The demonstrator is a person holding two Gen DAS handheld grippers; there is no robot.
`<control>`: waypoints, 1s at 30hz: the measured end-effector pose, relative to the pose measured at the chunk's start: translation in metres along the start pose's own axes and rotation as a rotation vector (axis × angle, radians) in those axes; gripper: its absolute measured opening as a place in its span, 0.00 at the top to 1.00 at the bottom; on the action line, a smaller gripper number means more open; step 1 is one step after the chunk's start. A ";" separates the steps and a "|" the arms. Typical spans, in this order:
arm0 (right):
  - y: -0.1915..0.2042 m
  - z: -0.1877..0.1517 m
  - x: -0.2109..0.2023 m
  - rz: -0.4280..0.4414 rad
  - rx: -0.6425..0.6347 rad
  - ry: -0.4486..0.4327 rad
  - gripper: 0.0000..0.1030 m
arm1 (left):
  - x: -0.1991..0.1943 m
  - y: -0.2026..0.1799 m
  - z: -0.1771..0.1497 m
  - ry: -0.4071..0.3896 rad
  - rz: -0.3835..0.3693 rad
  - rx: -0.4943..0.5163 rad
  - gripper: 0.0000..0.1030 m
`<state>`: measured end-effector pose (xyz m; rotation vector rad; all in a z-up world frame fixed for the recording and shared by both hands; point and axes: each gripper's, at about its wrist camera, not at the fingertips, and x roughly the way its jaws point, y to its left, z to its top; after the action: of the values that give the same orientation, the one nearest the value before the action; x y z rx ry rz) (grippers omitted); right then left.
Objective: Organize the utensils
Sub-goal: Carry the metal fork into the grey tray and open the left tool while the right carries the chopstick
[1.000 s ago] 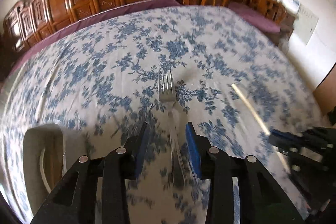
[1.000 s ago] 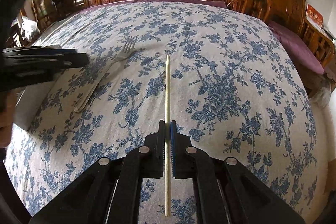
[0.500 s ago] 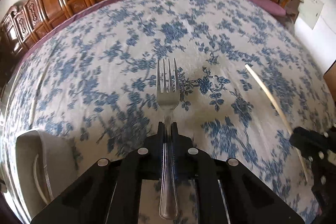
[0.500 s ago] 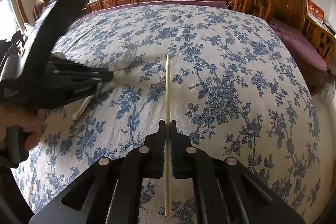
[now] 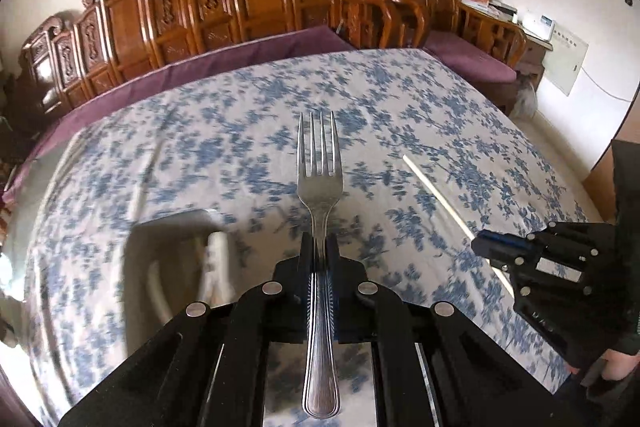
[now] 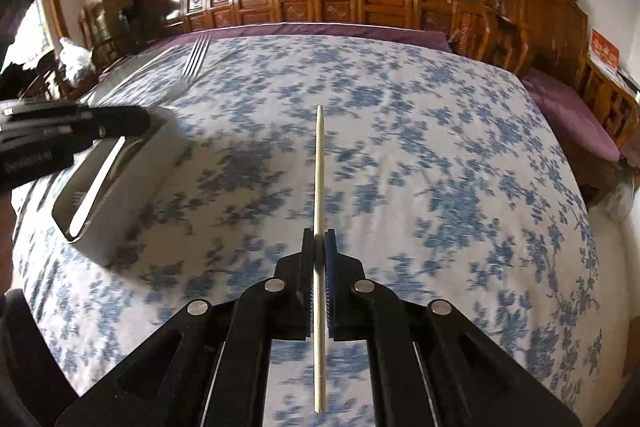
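Left gripper (image 5: 319,247) clamped on fork (image 5: 320,211); right gripper (image 6: 319,243) clamped on chopstick (image 6: 319,211), both airborne. White holder (image 6: 116,183) at right view's 9 o'clock. Risk: thin chopstick pivots in jaws, misses slot.

One fork (image 5: 320,187), one chopstick (image 6: 319,187), one tray (image 6: 116,187)

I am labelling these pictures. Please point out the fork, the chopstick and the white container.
fork (image 5: 320,187), left wrist view, on the bowl below the tines.
chopstick (image 6: 319,179), right wrist view, on the shaft ahead of the gripper.
white container (image 6: 132,195), right wrist view, on its outer side wall.
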<state>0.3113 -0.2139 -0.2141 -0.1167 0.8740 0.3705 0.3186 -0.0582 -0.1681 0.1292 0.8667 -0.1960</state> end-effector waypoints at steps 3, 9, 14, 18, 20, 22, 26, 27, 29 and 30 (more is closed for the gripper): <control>0.023 0.006 -0.003 0.019 -0.019 -0.005 0.94 | -0.015 0.018 -0.004 -0.007 0.022 -0.009 0.94; 0.067 0.022 -0.010 0.054 -0.073 -0.021 0.94 | -0.028 0.057 -0.017 0.008 0.054 -0.031 0.94; 0.093 0.033 -0.012 0.082 -0.098 -0.028 0.94 | -0.021 0.080 -0.026 0.038 0.069 -0.044 0.94; 0.109 0.038 -0.009 0.098 -0.117 -0.026 0.94 | -0.006 0.096 -0.033 0.076 0.080 -0.054 0.94; 0.115 0.040 -0.007 0.102 -0.127 -0.022 0.94 | 0.003 0.103 -0.036 0.095 0.086 -0.056 0.94; 0.118 0.040 -0.004 0.107 -0.126 -0.018 0.94 | 0.012 0.107 -0.037 0.113 0.085 -0.061 0.94; 0.123 0.042 0.000 0.126 -0.116 -0.010 0.94 | 0.027 0.114 -0.040 0.147 0.078 -0.078 0.94; 0.124 0.043 0.001 0.127 -0.118 -0.008 0.94 | 0.030 0.115 -0.041 0.156 0.078 -0.086 0.94; 0.128 0.043 0.002 0.128 -0.122 -0.005 0.94 | 0.032 0.119 -0.042 0.158 0.076 -0.103 0.92; 0.130 0.043 0.003 0.130 -0.126 -0.002 0.94 | 0.030 0.120 -0.044 0.153 0.092 -0.101 0.85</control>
<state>0.2972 -0.0816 -0.1818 -0.1765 0.8584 0.5475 0.3320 0.0640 -0.2154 0.0905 1.0191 -0.0564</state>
